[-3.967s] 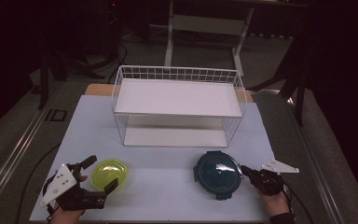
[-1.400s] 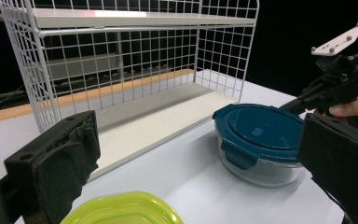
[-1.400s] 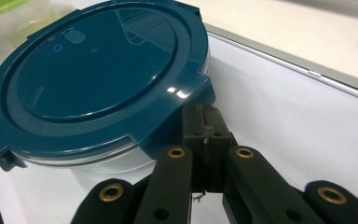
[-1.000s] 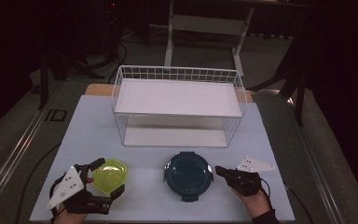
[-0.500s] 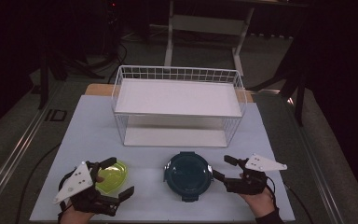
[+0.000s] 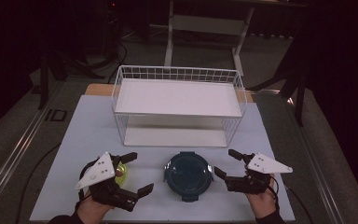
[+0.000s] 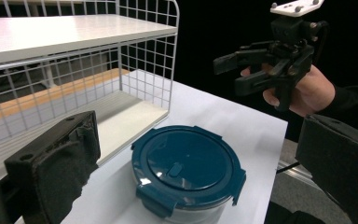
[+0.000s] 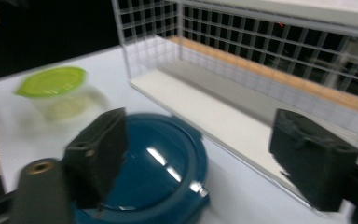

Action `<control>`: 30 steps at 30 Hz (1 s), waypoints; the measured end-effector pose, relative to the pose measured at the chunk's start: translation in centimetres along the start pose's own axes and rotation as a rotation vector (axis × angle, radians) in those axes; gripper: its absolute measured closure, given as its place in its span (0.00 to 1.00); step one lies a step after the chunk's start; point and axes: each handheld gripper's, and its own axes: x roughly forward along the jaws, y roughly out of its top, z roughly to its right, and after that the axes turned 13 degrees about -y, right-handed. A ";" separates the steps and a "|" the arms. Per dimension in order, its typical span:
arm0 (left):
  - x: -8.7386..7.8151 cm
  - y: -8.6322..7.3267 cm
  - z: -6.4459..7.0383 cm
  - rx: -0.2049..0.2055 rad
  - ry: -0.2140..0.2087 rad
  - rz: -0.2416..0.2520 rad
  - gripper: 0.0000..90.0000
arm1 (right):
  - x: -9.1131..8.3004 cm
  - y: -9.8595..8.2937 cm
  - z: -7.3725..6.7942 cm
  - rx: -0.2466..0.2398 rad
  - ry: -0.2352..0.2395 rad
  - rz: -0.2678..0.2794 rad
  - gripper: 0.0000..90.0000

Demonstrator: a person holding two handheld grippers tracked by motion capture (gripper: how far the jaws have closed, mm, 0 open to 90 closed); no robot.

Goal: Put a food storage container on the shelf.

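Note:
A dark blue round container [image 6: 188, 175] with a clip lid stands at the front middle of the table, also seen close up [image 7: 186, 172] [image 8: 154, 172]. A green-lidded clear tub [image 6: 120, 171] [image 8: 51, 88] sits to its left, partly hidden under my left gripper [image 6: 139, 172]. That gripper is open, and its jaws [image 7: 196, 168] point at the blue container without touching it. My right gripper [image 6: 223, 162] [image 7: 230, 74] is open just right of the blue container, its pads [image 8: 98, 154] apart and holding nothing.
A white wire rack [image 6: 177, 107] with two shelves stands behind the containers at mid table. Its lower shelf [image 8: 223, 116] lies just beyond the blue container. The table's front edge [image 6: 168, 219] runs close below both hands.
The right gripper slid the blue container left, then let go of it and drew back to the right, open. The left gripper swung right over the green tub toward the blue container.

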 end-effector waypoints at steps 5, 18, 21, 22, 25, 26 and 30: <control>1.1 0.6 -0.2 -0.021 -0.010 -0.018 0.00 | 0.2 0.0 -0.3 -0.015 0.008 -0.050 0.27; 4.5 0.3 -1.5 -0.095 -0.036 -0.064 0.00 | 0.5 -0.4 0.1 0.043 0.070 -0.047 0.28; 5.4 -0.3 -2.1 -0.136 -0.049 -0.080 0.00 | 0.7 -0.7 0.2 0.062 0.070 -0.076 0.24; 5.7 -0.5 -2.3 -0.154 -0.049 -0.088 0.00 | 0.9 -0.8 0.2 0.072 0.064 -0.092 0.20; 6.4 -1.1 -3.1 -0.214 -0.033 -0.121 0.00 | 1.4 -1.2 0.3 0.126 0.052 -0.139 0.14; 6.7 -1.3 -3.3 -0.227 -0.011 -0.138 0.00 | 1.6 -1.3 0.4 0.136 0.046 -0.159 0.13; 7.3 -1.9 -4.1 -0.306 -0.014 -0.154 0.00 | 2.2 -1.9 0.7 0.194 0.036 -0.202 0.11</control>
